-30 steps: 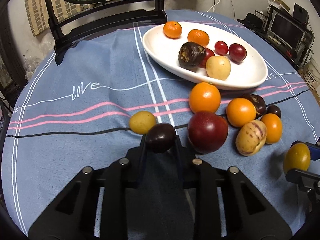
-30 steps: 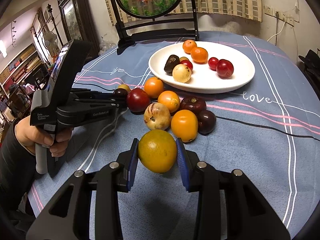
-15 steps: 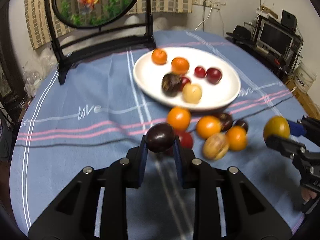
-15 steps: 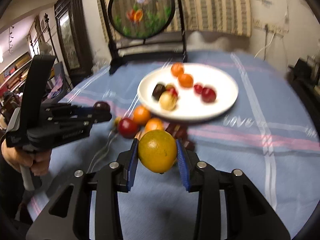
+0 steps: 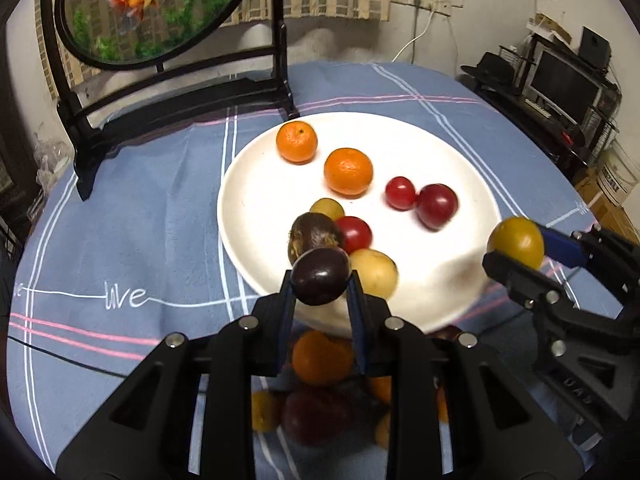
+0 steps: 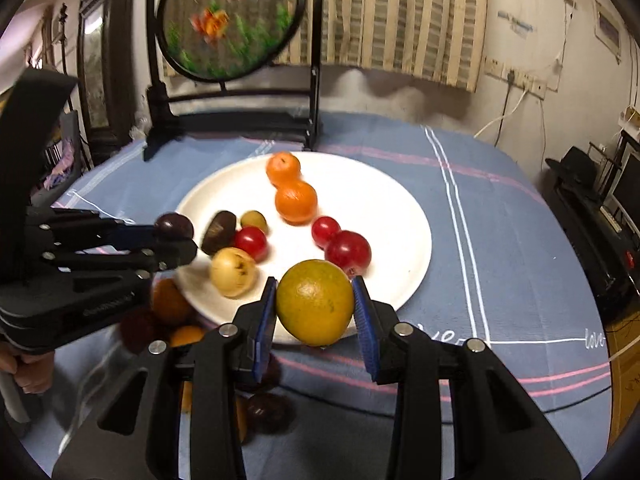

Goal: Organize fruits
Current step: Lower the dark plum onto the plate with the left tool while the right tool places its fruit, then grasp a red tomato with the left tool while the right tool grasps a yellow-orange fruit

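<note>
In the left wrist view, my left gripper [image 5: 321, 280] was clenched on a dark plum [image 5: 320, 277] at lower center of the frame, held over the near rim of the white plate [image 5: 248, 184]. To set it down well, I judged I should carry it past the wrinkled brown fruit [image 5: 314, 233] and yellow fruit [image 5: 374, 273] toward bare plate at left, then lower before letting go so it would not roll. At the right edge my right gripper [image 5: 516, 246] gripped a yellow-green orange [image 5: 516, 242].

In the right wrist view, that orange [image 6: 315, 302] sat pinched at lower center, above the plate's [image 6: 400, 208] near edge, with 2 red fruits just behind it. The bare patch at right looked safest. Loose fruit lay blurred on the blue tablecloth [image 6: 500, 216] at lower left.
</note>
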### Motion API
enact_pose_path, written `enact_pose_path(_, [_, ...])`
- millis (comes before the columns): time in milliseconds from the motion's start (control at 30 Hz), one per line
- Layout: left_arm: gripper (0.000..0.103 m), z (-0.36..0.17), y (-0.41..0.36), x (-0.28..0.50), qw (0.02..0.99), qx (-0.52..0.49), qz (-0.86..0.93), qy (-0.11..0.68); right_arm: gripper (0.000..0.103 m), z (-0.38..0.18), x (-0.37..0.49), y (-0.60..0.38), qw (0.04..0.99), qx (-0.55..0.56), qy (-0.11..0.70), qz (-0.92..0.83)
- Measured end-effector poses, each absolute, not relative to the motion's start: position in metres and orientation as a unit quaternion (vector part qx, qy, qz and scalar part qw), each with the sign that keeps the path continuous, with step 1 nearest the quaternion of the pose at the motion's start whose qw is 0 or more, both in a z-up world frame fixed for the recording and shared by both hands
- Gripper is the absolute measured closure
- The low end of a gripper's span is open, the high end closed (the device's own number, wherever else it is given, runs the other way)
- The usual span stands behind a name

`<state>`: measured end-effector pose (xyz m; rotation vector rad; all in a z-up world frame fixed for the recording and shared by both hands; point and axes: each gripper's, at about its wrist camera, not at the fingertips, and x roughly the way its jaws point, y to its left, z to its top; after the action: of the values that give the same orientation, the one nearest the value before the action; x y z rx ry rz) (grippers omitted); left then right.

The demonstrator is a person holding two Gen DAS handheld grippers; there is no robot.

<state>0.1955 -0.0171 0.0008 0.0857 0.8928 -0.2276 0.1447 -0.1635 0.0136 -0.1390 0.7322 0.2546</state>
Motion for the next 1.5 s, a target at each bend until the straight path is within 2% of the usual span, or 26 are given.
enact_pose_path(67, [0.075,-0.004,-0.015,0.202,0.892,0.031,-0.107,0.438,0.066,0.008,0.154,-0.163,0.921,-0.071,0.363,0.12])
enact_pose_path(133, [0.058,-0.006,-0.014,0.207,0.893,0.027,-0.1,0.438,0.061,0.004,0.161,-0.161,0.919,-0.078,0.367,0.117])
enact_pose_path(167, [0.045,-0.005,-0.014,0.207,0.896,0.028,-0.097,0.432,0.055,0.003,0.161,-0.161,0.92,-0.082,0.365,0.116])
enact_pose_path(200, [0.039,-0.003,-0.013,0.204,0.9,0.029,-0.094,0.424,0.051,0.004,0.16,-0.16,0.923,-0.085,0.357,0.111])
enact_pose_path(333, [0.038,0.005,-0.009,0.194,0.904,0.03,-0.1,0.414,0.051,0.015,0.148,-0.17,0.928,-0.067,0.349,0.114])
enact_pose_path(500, [0.033,0.013,0.007,0.172,0.909,0.025,-0.098,0.405,0.051,0.024,0.123,-0.187,0.926,-0.032,0.353,0.128])
enact_pose_path(900, [0.032,0.0,0.044,0.117,0.905,0.033,-0.086,0.416,0.051,0.02,0.065,-0.192,0.921,-0.001,0.356,0.16])
enact_pose_path(1433, [0.032,-0.02,0.056,0.091,0.896,0.019,-0.092,0.434,0.051,-0.009,0.042,-0.156,0.894,-0.086,0.4,0.185])
enact_pose_path(1500, [0.032,-0.02,0.056,0.091,0.896,0.019,-0.095,0.433,0.057,-0.012,0.042,-0.15,0.888,-0.091,0.406,0.198])
